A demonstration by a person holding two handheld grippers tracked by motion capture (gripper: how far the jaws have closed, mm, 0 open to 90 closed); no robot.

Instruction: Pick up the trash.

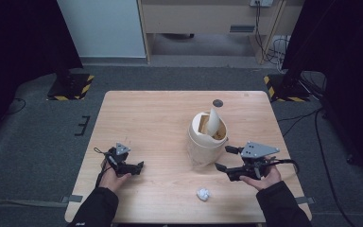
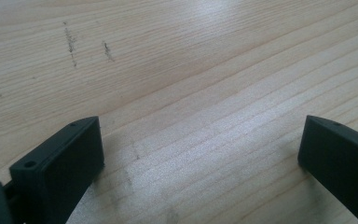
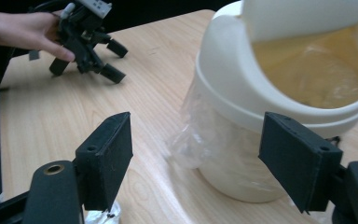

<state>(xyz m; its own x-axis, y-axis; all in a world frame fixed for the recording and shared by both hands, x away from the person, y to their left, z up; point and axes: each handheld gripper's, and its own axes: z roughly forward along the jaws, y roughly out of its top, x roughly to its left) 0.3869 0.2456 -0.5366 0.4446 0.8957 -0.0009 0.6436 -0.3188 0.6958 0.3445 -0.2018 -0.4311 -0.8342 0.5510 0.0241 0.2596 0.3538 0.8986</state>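
1. Grey carpet surrounds the pale wooden bench (image 1: 156,123), with dark curtains at both sides and a light wooden cabinet along the far wall; we can read no brand, label or writing anywhere.
2. We see the left tongs (image 1: 133,169) held low over the near-left part of the bench, jaws spread wide and empty, with bare wood grain (image 2: 191,93) between them in the left gripper view.
3. We see the right tongs (image 1: 227,158) held in the person's right hand (image 1: 264,177) just to the right of the bin, jaws wide apart and gripping nothing; in the right gripper view the bin stands between and beyond the two black jaws, but we cannot tell whether either one touches it.
4. We find a cream round plastic bin with a swing lid (image 1: 207,138) upright near the middle of the bench, its flap tipped up, showing a yellowish inside whose contents we cannot make out; a clear plastic liner (image 3: 193,135) bunches out below its rim.
5. We note a small crumpled white paper ball (image 1: 203,193) lying on the bench near the front edge, apart from the bin.
6. We note a small dark round disc (image 1: 217,102) at the far side of the bench.
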